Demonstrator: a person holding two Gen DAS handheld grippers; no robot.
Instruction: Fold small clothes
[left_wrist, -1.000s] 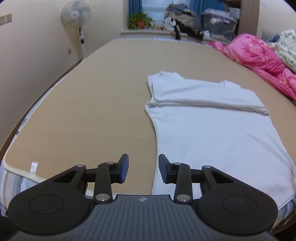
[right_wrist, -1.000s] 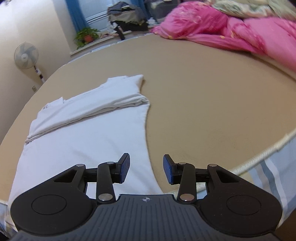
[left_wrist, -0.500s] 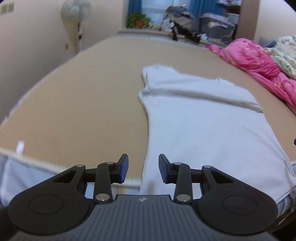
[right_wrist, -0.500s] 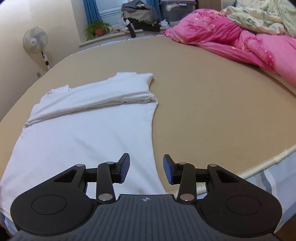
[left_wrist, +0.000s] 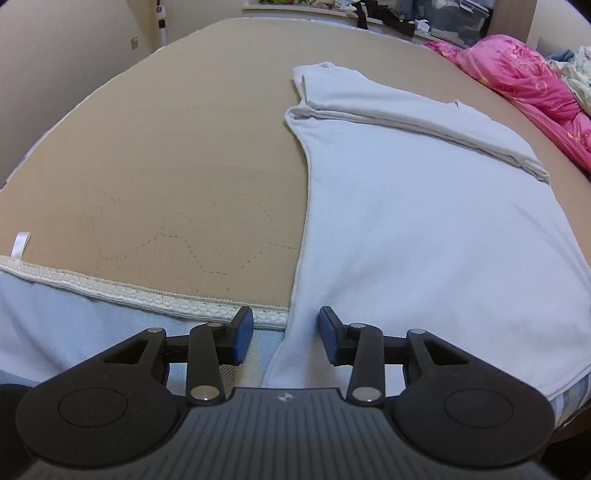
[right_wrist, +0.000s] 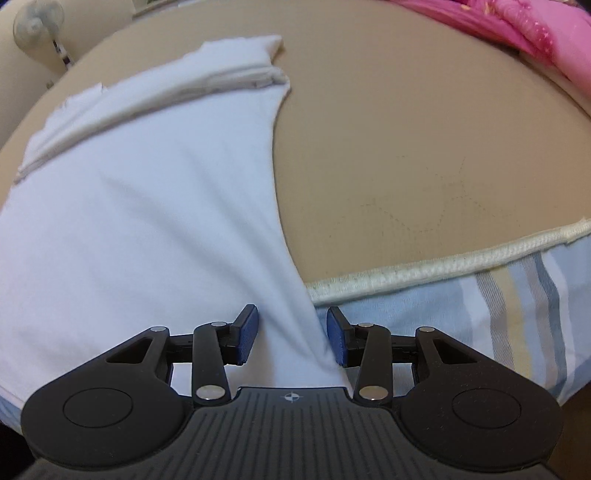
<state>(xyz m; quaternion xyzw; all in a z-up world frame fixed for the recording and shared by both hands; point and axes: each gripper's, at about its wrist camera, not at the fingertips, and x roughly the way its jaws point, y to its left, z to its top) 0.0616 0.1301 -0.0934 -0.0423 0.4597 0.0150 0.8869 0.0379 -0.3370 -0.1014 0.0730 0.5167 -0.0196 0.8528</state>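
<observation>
A bedroom, with a tan quilted mattress (left_wrist: 177, 177) as the work surface; faint dotted stitching runs across its cover and a white woven trim (right_wrist: 443, 266) edges its near side, below which hangs a pale blue striped sheet (right_wrist: 517, 314). On this surface lies a white shirt (left_wrist: 424, 221), spread flat. Its long axis runs from the left gripper (left_wrist: 286, 334) to the right gripper (right_wrist: 291, 332), along the near edge of the mattress. The half away from the grippers is folded back on itself, forming a long doubled band (left_wrist: 406, 110) with a layered edge. The cloth is plain, smooth and unprinted, with a thin hemmed border and only shallow creases. The near edge droops over the trim toward both tools.

Left gripper: jaws moderately apart and just widened slightly, with the shirt's near left corner hanging between the blue pads (left_wrist: 243, 336), which do not press on it. Right gripper: jaws likewise moderately apart, the shirt's near right corner lying between the pads without being pinched.

Beyond the shirt, to the far right of the left gripper, lies a heaped pink quilt (left_wrist: 524, 77). Far ahead of the right gripper, to its left, a standing fan (right_wrist: 35, 27) is against a cream wall (left_wrist: 55, 55).
</observation>
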